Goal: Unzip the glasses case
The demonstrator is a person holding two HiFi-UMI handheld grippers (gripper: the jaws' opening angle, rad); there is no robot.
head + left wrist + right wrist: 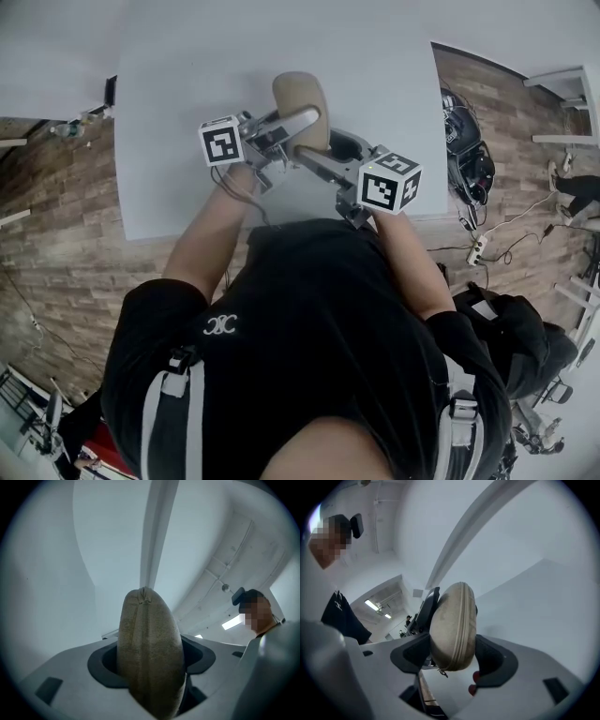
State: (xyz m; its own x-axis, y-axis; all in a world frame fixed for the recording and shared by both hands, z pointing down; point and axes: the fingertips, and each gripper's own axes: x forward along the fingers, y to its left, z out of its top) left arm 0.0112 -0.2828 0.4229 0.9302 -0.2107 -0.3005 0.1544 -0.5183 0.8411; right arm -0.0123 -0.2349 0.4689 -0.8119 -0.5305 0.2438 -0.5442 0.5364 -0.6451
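Tan fabric covers the glasses case (302, 98), which is off the white table (187, 112) and held up in front of a person in a black shirt (309, 309). The left gripper (151, 663) has it: in the left gripper view the case fills the space between the dark pads, both jaws pressed against its sides, and its rounded end with the seam running up the middle rises out of the grip. The right gripper (453, 658) faces it from the other side with its jaws spread wide. The other end of the case stands between them, but the pads do not squeeze it and a clear gap shows on one side. In the right gripper view the zip line (465, 620) runs around the edge of the case, and a small zip pull (442, 671) dangles from its lower end. From the head view the two marker cubes (221, 141) (390, 183) sit close together, both grippers angled inward toward the case over the near edge of the table, with wood flooring (56, 234) to either side.
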